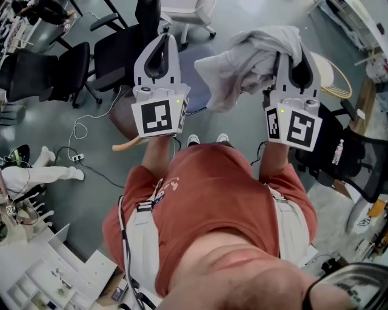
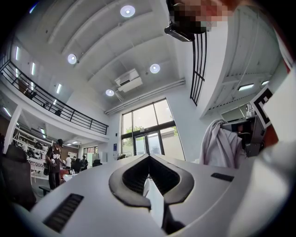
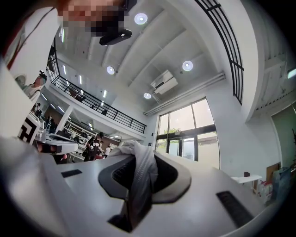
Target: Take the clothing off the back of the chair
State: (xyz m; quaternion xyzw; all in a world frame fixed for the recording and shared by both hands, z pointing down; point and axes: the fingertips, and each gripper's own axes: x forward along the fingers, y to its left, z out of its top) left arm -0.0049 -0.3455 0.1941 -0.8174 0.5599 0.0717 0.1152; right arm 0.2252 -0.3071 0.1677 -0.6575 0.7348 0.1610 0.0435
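A pale grey-white garment (image 1: 242, 66) hangs bunched in the air, with my right gripper (image 1: 291, 51) shut on it. In the right gripper view a fold of the garment (image 3: 141, 180) runs down between the jaws of the right gripper (image 3: 138, 155) and spills over their tips. My left gripper (image 1: 159, 45) is held up beside it, shut with nothing in it. In the left gripper view its jaws (image 2: 148, 157) meet at the tips, and the garment (image 2: 222, 146) hangs at the right. Both grippers point slightly upward.
Black office chairs (image 1: 121, 54) stand on the grey floor beyond my left gripper. A black mesh chair (image 1: 351, 157) is at my right. A white chair (image 1: 188, 18) stands further off, and cables (image 1: 79, 130) trail on the floor at left. People stand in the hall (image 2: 54, 162).
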